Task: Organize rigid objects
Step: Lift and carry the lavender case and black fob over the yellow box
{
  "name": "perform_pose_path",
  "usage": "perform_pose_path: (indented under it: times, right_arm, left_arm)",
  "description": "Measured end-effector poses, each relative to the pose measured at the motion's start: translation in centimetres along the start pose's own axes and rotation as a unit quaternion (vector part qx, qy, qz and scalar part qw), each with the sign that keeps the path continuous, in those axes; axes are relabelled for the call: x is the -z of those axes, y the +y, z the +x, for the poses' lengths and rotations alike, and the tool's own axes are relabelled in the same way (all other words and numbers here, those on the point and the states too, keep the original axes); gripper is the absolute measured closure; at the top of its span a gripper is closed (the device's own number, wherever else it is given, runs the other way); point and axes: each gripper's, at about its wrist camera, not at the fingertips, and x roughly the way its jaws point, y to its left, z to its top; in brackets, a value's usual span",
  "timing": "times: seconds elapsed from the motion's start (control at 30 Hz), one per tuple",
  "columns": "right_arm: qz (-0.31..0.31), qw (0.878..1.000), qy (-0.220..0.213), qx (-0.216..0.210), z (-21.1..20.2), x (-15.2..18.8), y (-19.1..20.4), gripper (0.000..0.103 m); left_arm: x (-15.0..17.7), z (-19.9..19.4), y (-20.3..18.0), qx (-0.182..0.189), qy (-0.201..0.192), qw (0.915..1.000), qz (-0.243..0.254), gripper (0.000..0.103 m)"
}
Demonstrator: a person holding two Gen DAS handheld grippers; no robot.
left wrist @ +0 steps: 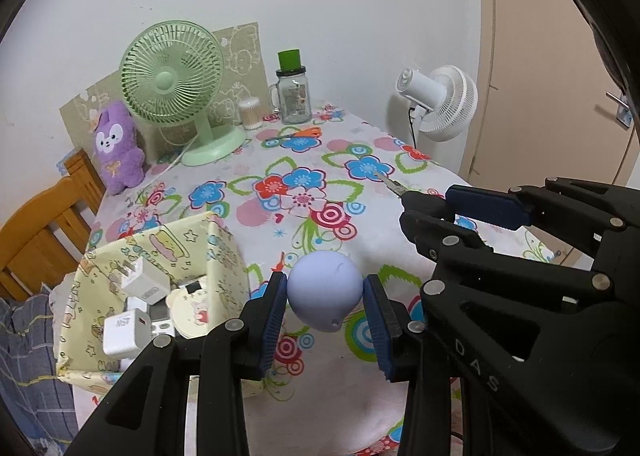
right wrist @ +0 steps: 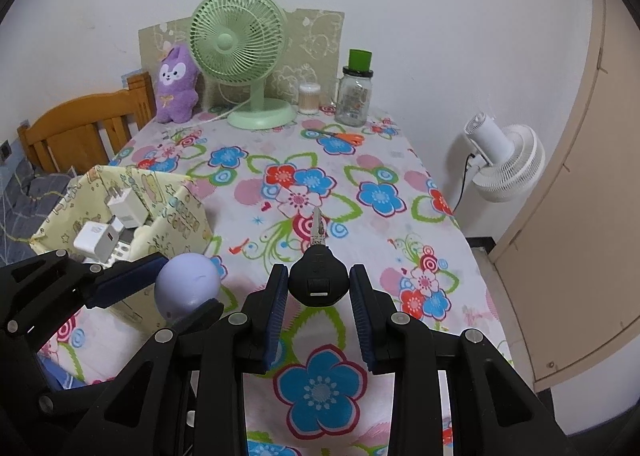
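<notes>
The left gripper [left wrist: 325, 306] pinches a round ball [left wrist: 324, 298] beside the yellow box [left wrist: 224, 256], the right gripper [right wrist: 319, 288] pinches a key [right wrist: 319, 282], and either may slip out.

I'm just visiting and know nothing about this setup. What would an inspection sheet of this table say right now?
Surface: table under a flowered cloth.
Job's things: lilac ball; black key; yellow patterned box holding white chargers.
Clutter: green fan, purple plush, glass jar, cotton swabs, orange scissors.
Grippers: left gripper shut on the ball; right gripper shut on the key.
Cables: fan cord; black cable by the white fan.
Surroundings: wooden chair, door.
</notes>
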Motion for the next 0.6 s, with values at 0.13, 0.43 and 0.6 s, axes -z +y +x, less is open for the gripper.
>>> perform_pose_path:
  times: [0.13,0.43,0.6]
  right_arm:
    - [-0.004,1.000,-0.001,-0.004,0.0,-0.6,0.6,0.069]
    - [-0.019,1.000,-0.009,-0.016,0.0,-2.1,2.4,0.069]
    - [-0.026,0.999,-0.012,-0.024,0.4,-3.0,3.6,0.069]
  left_arm:
    - [-0.1,-0.1,0.7,-0.003,0.001,1.0000,-0.004,0.063]
    - [-0.5,-0.7,3.0,-0.016,-0.006,0.9997,-0.015,0.063]
    - [-0.6,-0.6,4.3,-0.022,-0.004,0.9995,-0.022,0.063]
